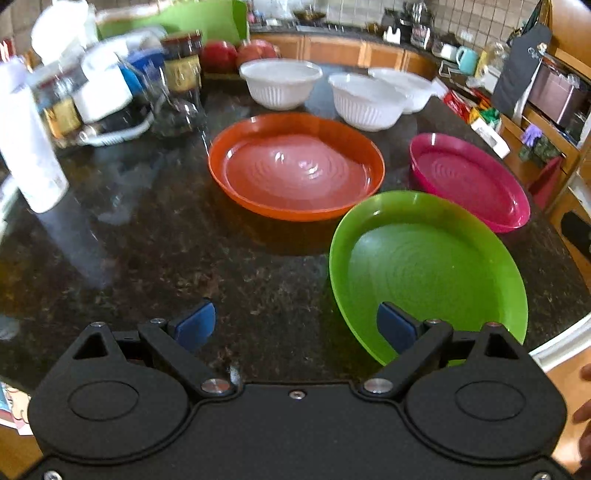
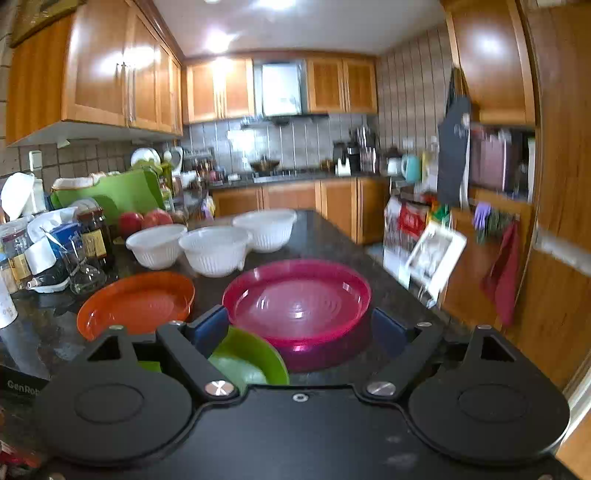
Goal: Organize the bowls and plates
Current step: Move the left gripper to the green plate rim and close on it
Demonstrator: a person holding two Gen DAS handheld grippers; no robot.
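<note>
Three shallow plates lie on the dark granite counter [image 1: 159, 236]: an orange plate [image 1: 295, 166] in the middle, a pink plate [image 1: 469, 181] to its right and a green plate [image 1: 428, 273] nearest. Behind them stand three white ribbed bowls [image 1: 280, 83], [image 1: 365, 99], [image 1: 406, 86]. My left gripper [image 1: 295, 325] hangs open over bare counter, its right pad [image 1: 395, 326] over the green plate's near rim. My right gripper [image 2: 298, 326] is open wide. The pink plate [image 2: 299, 299] shows between its fingers, with no pad seen pressing. The green plate [image 2: 247, 358] and the orange plate [image 2: 136, 302] lie to its left.
Jars, a sauce bottle [image 1: 183, 66], a glass and white containers crowd the counter's left side, with red apples [image 1: 221, 55] and a green board [image 1: 207, 18] behind. The counter's edge curves along the right [image 1: 565, 332]. A person's hand [image 1: 583, 410] shows at the lower right.
</note>
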